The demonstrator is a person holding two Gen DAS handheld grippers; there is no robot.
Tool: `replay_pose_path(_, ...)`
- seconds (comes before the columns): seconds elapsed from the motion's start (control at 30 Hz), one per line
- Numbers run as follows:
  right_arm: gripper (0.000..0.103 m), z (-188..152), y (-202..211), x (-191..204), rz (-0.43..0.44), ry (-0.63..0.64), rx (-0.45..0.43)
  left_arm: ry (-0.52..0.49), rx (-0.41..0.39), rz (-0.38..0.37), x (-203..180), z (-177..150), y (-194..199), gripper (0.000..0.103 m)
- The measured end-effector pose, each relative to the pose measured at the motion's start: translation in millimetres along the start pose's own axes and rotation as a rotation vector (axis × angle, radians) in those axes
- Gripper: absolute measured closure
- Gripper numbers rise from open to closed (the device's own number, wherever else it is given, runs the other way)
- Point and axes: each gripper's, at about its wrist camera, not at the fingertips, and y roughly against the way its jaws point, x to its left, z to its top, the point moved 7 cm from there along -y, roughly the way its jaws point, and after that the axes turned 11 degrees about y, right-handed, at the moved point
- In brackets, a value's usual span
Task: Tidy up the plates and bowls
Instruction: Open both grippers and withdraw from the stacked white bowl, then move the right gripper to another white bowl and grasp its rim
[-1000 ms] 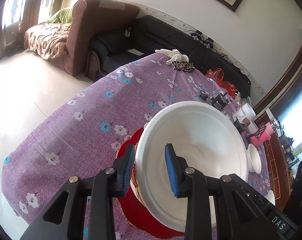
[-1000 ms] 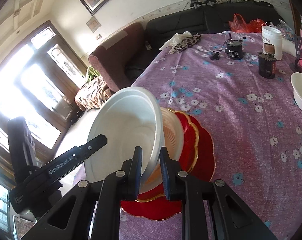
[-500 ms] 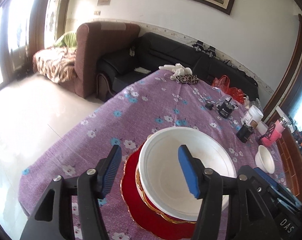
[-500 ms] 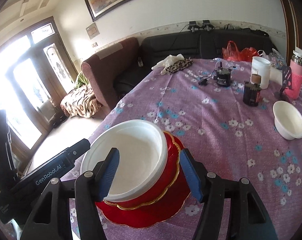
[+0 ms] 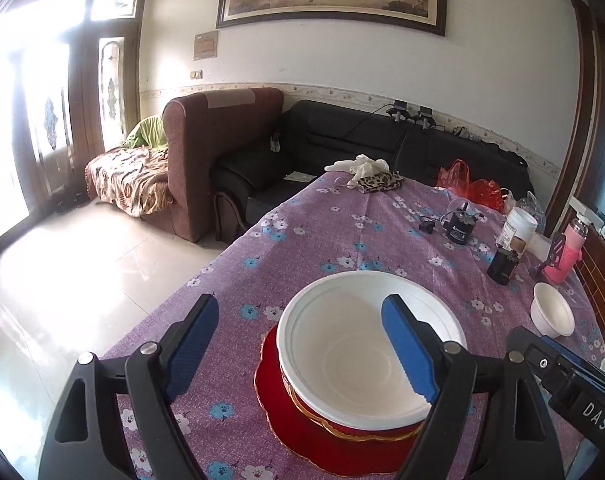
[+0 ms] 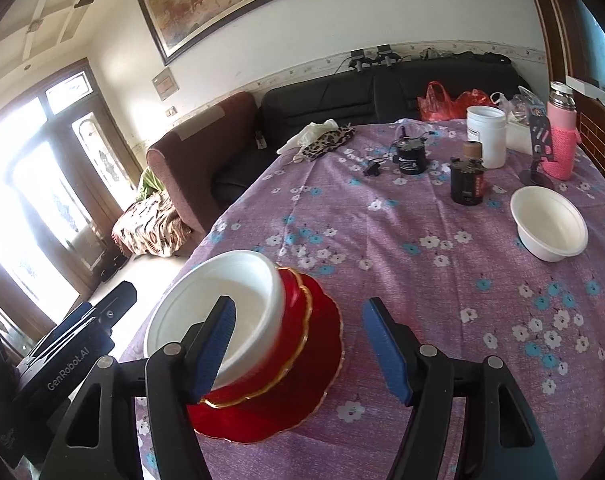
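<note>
the left gripper (image 5: 298,346) is released: its blue-padded jaws stand wide apart and grasp nothing. it hangs above the stack of dishes, one pad over the tablecloth beside the stack, the other over the bowl's interior. the right gripper (image 6: 298,350) is likewise released, jaws spread wide, with one pad in front of the large white bowl (image 6: 218,312) and the other over bare cloth; it holds nothing. contact between either gripper and the dishes cannot be confirmed.

the large white bowl (image 5: 368,346) sits upright in a red bowl with a gold rim (image 6: 298,328), which rests on a red scalloped plate (image 5: 280,404). this stack stands near the table edge on the purple floral tablecloth (image 5: 310,240). a small white bowl (image 6: 548,224) stands upright, well apart from the stack, toward the far right side of the table.

further back on the table stand a dark bottle (image 6: 467,178), a white jar (image 6: 485,136), a black round device with a cable (image 6: 411,156) and a pink flask (image 6: 560,140). a leopard-print cloth (image 5: 380,181) with white gloves (image 5: 358,165) beside it lies at the far end. behind the table are a black sofa (image 5: 342,140) and a brown armchair (image 5: 218,140).
</note>
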Motion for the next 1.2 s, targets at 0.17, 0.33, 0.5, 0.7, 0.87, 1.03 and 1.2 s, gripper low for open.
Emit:
replay_pose_path(0.17, 0.032, -10.6, 6.4, -19.5, -0.006, -0.037, 0.003, -0.035, -0.013, 0.003, -13.7, -4.5, 7.8, 0.015)
replay_pose_path(0.33, 0.032, -19.1, 14.1, -34.0, -0.007, -0.069, 0.000, -0.073, -0.017, 0.002, -29.2, -9.9, 13.5, 0.014)
replay_pose_path(0.5, 0.030, -28.3, 20.1, -47.5, -0.010, -0.098, 0.000, -0.107, -0.012, -0.004, -43.4, -17.6, 16.9, 0.014)
replay_pose_path(0.7, 0.030, -46.0, 23.8, -67.3, -0.022, -0.139, 0.016, -0.147, 0.005, -0.044, -63.1, -30.8, 23.2, 0.014)
replay_pose_path(0.87, 0.030, -63.3, 25.5, -86.1, -0.038, -0.182, 0.038, -0.147, 0.002, -0.120, -75.9, -40.2, 36.0, 0.014)
replay_pose_path(1.03, 0.030, -77.9, 30.2, -114.0, -0.068, -0.234, 0.045, -0.147, -0.051, -0.203, -89.6, -44.7, 54.7, 0.014)
replay_pose_path(1.2, 0.030, -88.4, 39.4, -146.6, -0.107, -0.284, 0.046, -0.166, -0.140, -0.305, -109.4, -47.5, 79.4, 0.000)
